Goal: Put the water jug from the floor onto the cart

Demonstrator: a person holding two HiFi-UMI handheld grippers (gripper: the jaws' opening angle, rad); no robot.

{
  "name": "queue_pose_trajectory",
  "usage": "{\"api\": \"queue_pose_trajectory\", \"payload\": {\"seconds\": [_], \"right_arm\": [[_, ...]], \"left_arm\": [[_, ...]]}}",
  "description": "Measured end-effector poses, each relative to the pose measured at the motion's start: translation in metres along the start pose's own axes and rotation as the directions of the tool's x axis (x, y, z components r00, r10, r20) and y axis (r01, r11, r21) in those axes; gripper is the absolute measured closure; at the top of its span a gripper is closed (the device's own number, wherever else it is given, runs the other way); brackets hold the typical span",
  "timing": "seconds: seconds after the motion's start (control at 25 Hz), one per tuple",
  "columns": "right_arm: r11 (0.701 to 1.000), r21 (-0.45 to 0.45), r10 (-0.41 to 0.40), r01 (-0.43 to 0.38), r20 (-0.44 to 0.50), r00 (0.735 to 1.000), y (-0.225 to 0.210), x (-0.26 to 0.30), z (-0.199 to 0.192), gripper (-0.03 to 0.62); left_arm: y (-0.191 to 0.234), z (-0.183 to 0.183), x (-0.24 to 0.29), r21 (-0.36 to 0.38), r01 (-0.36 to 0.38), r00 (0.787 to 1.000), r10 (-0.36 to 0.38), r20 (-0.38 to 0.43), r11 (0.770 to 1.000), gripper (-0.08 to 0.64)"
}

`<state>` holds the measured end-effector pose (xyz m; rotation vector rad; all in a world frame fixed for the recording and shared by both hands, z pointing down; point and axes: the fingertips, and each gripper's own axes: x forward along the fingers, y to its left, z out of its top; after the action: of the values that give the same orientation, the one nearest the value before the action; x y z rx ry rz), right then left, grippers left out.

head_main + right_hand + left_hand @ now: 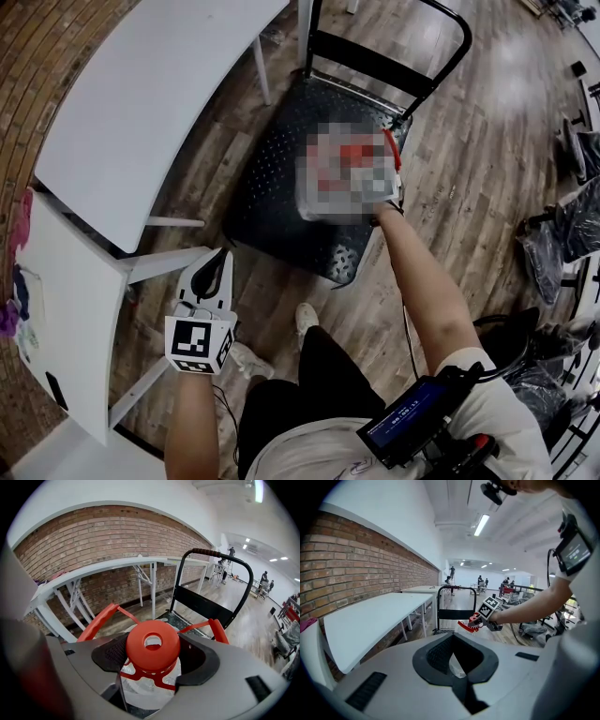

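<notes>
Jug (152,644) is being gripped at the neck by the right gripper's (153,663) clamped fingers, right over the cart (267,197) deck. It's maybe touching, can't tell. I'd be lowering it straight and releasing only once it's sitting flat. Left gripper (211,277) is idling, fingers closed on nothing.

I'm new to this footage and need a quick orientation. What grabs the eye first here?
The red-capped water jug stands out, its neck clamped in the right gripper over the black cart in mid-floor. The left gripper is held back empty, jaws together, beside the white table along the brick wall.
</notes>
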<state>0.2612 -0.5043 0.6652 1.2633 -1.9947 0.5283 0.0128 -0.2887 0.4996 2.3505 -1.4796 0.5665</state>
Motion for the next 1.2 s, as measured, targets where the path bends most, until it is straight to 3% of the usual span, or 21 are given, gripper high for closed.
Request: {"api": "queue_pose_trajectory", "payload": {"seconds": [0.4, 0.72, 1.0, 1.2], "right_arm": [[0.997, 0.069, -0.033, 0.030, 0.034, 0.999, -0.013, -0.005, -0.009, 0.278], [0.996, 0.042, -0.079, 0.075, 0.088, 0.993, -0.011, -0.025, 0.004, 0.276], [0.995, -0.023, -0.095, 0.101, 0.195, 0.976, 0.017, -0.090, 0.036, 0.276], [0.993, -0.034, -0.093, 0.111, 0.339, 0.936, 0.056, -0.168, 0.071, 0.278]], "left_arm": [[0.005, 0.008, -0.002, 0.010, 0.005, 1.000, -0.005, 0.009, 1.000, 0.558], [0.004, 0.015, -0.007, 0.017, 0.026, 0.999, -0.026, 0.023, 1.000, 0.558], [0.005, 0.038, -0.022, 0.032, 0.041, 0.997, -0.043, 0.068, 0.999, 0.558], [0.007, 0.071, -0.051, 0.066, 0.049, 0.990, -0.058, 0.132, 0.997, 0.558]]}}
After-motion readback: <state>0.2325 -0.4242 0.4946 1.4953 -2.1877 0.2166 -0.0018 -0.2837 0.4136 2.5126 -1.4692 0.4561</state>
